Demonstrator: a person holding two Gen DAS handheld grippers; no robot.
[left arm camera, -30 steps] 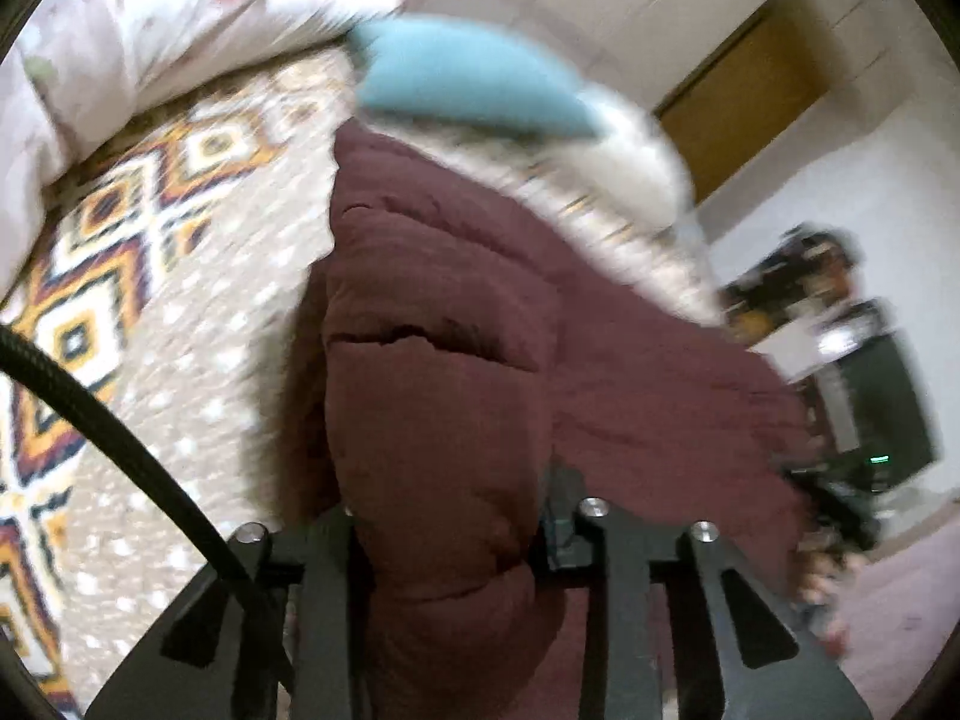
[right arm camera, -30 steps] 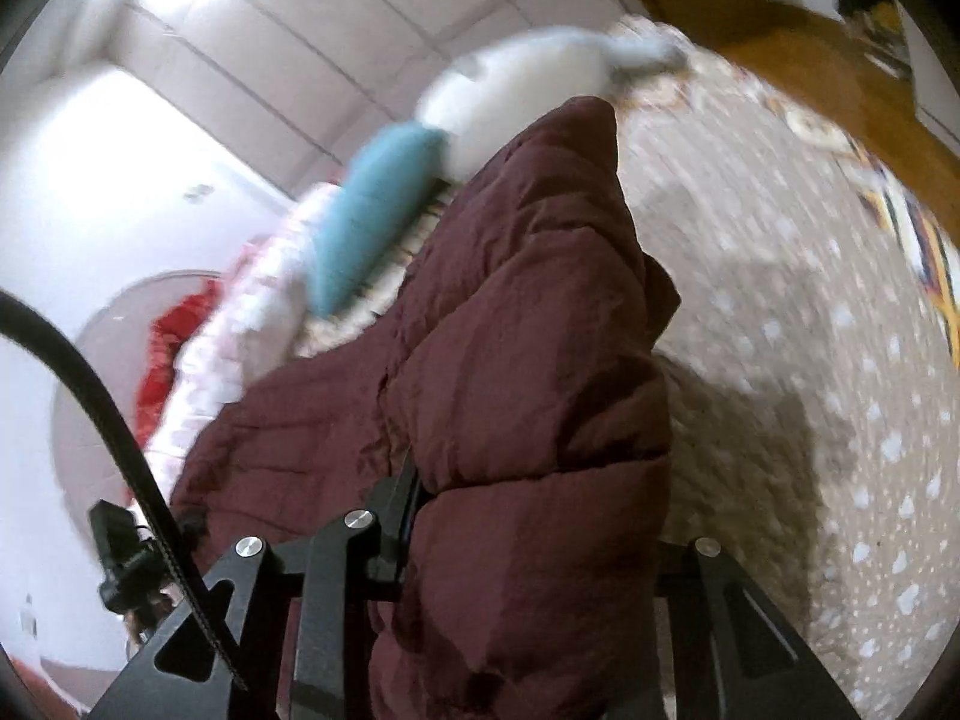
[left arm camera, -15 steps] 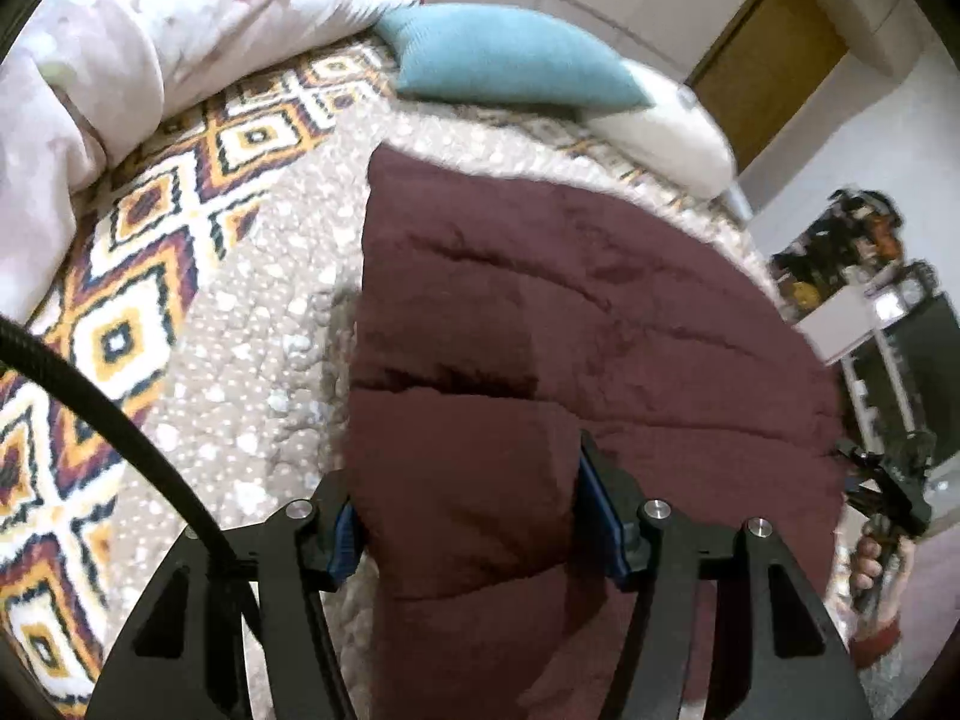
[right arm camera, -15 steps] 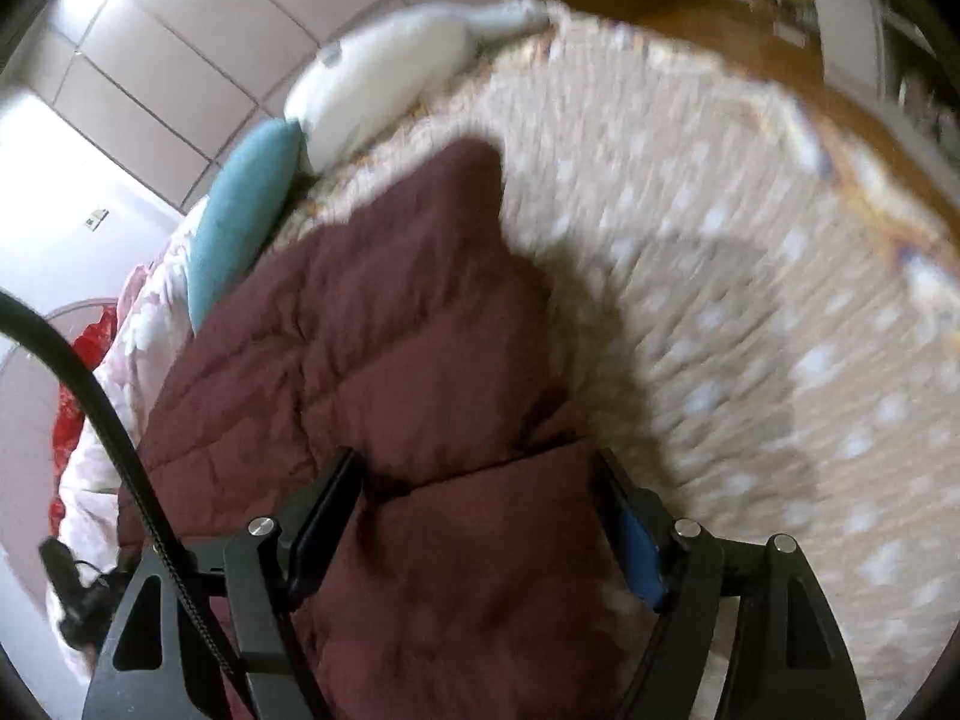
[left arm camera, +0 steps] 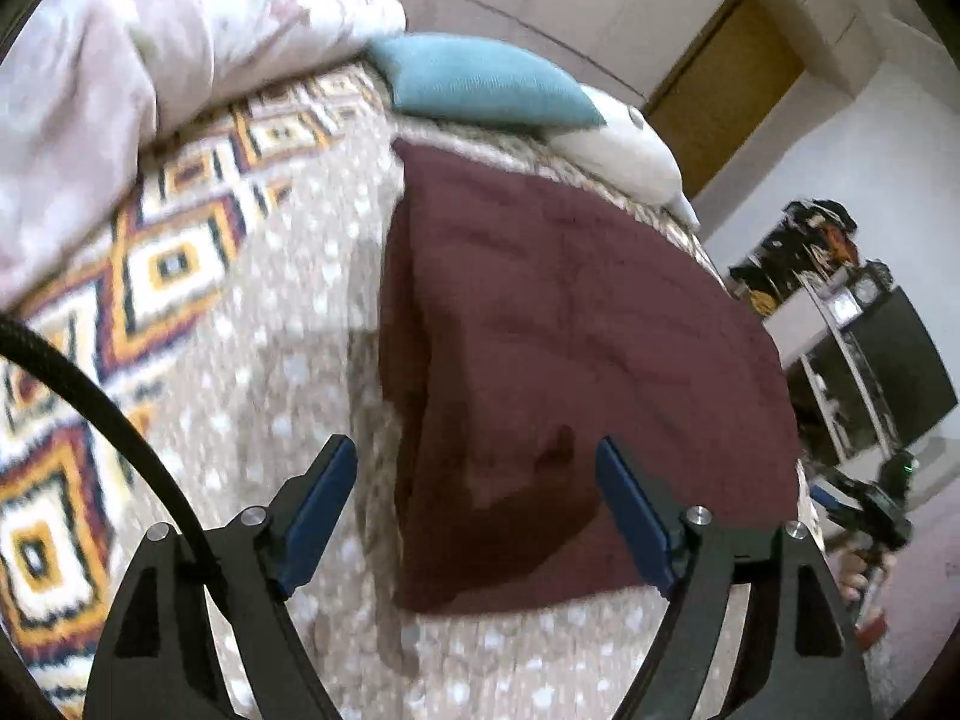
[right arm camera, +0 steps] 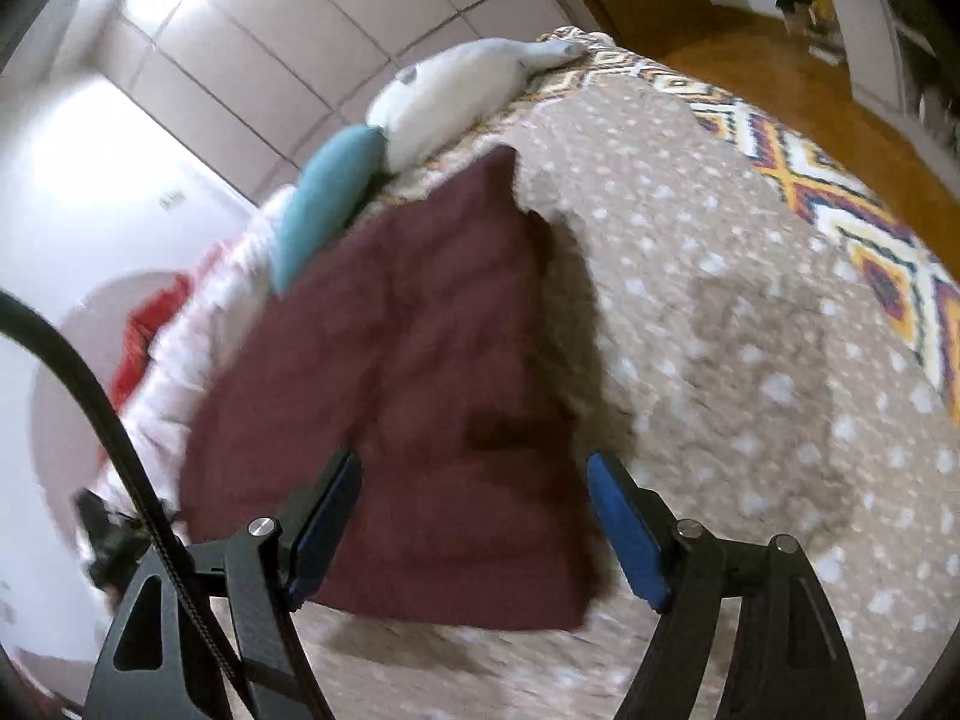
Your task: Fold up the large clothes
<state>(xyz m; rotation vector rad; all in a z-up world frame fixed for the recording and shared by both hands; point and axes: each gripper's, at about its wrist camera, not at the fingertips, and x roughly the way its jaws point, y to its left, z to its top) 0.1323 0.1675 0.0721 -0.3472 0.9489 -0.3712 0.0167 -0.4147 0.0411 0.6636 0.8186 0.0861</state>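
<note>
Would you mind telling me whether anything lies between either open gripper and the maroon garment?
Nothing visible does. The left gripper and right gripper both hang open over the garment, which lies on the bedspread; the pillows sit beyond it.

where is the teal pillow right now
The teal pillow lies at the head of the bed, between the pink quilt and white pillow.

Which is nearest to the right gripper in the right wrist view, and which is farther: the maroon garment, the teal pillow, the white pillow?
From the right gripper, which is open:
1. Maroon garment: straight ahead, lying on the bed, its near edge between the fingers.
2. Teal pillow: beyond the garment, up and left.
3. White pillow: farthest, behind the teal one, toward the bed's far corner.
</note>
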